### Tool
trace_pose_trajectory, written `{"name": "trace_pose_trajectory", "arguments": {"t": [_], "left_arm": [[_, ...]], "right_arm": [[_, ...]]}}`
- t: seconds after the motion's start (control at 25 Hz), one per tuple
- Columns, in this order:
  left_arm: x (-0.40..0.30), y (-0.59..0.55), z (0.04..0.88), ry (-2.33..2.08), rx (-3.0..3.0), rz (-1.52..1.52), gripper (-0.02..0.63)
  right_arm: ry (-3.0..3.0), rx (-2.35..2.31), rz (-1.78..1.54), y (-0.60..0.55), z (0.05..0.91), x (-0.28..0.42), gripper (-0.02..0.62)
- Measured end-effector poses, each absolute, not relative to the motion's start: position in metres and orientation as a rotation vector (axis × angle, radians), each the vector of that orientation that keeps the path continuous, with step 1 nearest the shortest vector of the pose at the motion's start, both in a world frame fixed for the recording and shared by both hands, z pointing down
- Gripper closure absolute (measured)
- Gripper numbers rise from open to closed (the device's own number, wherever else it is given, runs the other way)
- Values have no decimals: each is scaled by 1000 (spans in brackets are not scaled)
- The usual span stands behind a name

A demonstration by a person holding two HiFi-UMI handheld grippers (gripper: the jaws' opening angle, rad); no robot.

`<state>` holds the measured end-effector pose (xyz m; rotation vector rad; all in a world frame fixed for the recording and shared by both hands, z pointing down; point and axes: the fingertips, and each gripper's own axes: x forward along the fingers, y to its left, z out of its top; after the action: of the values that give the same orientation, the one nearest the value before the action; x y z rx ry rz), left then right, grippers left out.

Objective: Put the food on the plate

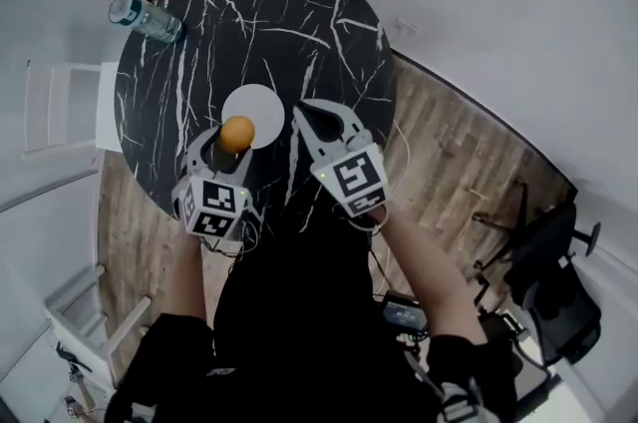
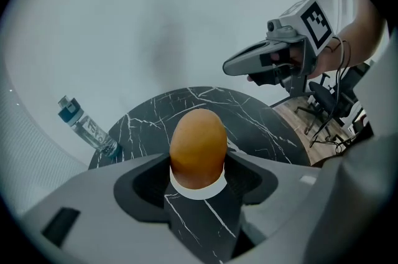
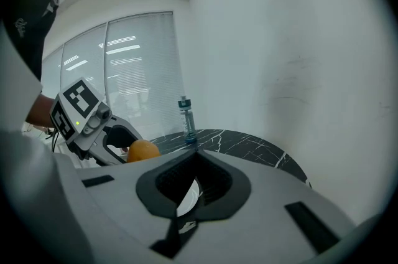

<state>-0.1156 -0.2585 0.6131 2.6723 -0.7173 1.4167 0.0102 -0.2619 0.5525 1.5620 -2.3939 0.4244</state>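
Note:
An orange-brown, egg-shaped piece of food (image 1: 236, 134) (image 2: 198, 147) is clamped between the jaws of my left gripper (image 1: 236, 138) (image 2: 198, 164). It hangs over the near edge of a small white plate (image 1: 261, 100) (image 2: 200, 190) in the middle of the round black marble table (image 1: 299, 12). My right gripper (image 1: 302, 112) (image 3: 198, 155) hovers just right of the plate, its jaws closed on nothing. A sliver of the plate (image 3: 188, 197) shows through its jaws. From the right gripper view the food (image 3: 143, 149) appears at the left.
A clear water bottle (image 1: 146, 17) (image 2: 87, 129) (image 3: 186, 119) lies near the table's far left edge. A white chair (image 1: 60, 107) stands left of the table. A black office chair (image 1: 548, 261) stands on the wood floor at the right.

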Motion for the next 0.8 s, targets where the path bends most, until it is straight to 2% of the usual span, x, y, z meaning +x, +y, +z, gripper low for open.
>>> {"name": "trace_pose_trajectory", "arguments": {"t": [0.8], "left_arm": [[-108, -278, 696, -459, 2592, 1610, 337]], "right_arm": [[-2283, 1593, 570, -265, 605, -3, 598]]}}
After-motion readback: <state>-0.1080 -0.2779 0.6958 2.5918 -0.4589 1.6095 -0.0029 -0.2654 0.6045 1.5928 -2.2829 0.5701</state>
